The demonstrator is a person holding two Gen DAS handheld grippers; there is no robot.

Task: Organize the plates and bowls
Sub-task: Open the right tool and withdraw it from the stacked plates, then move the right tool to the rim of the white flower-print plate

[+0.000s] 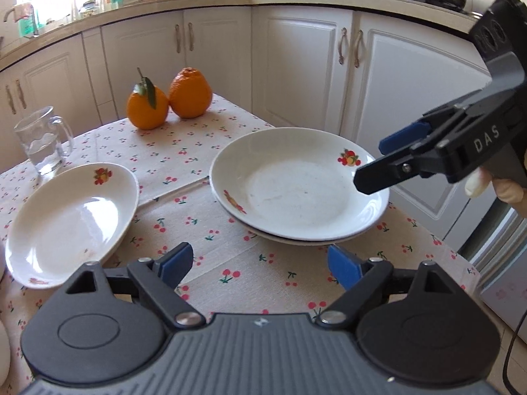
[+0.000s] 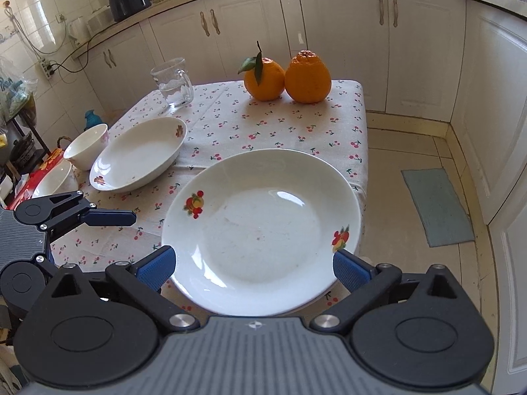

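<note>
Two round white plates with fruit prints lie stacked (image 1: 296, 194) at the right side of the cherry-print table (image 1: 230, 283); the upper plate (image 2: 260, 230) fills the right wrist view. My right gripper (image 2: 253, 270) is open, with a blue pad on each side of the plate's near rim and neither pressing on it. In the left wrist view the right gripper (image 1: 383, 159) hovers over the plates' right edge. My left gripper (image 1: 260, 266) is open and empty over the cloth, just short of the stack. A white oval dish (image 1: 72, 217) (image 2: 141, 158) rests to the left.
Two white bowls (image 2: 87, 149) (image 2: 56, 181) stand at the table's left edge beside the oval dish. A glass mug (image 2: 173, 82) and two oranges (image 2: 286, 77) occupy the far end. The stack sits close to the right table edge (image 2: 364, 171), with tiled floor beyond it.
</note>
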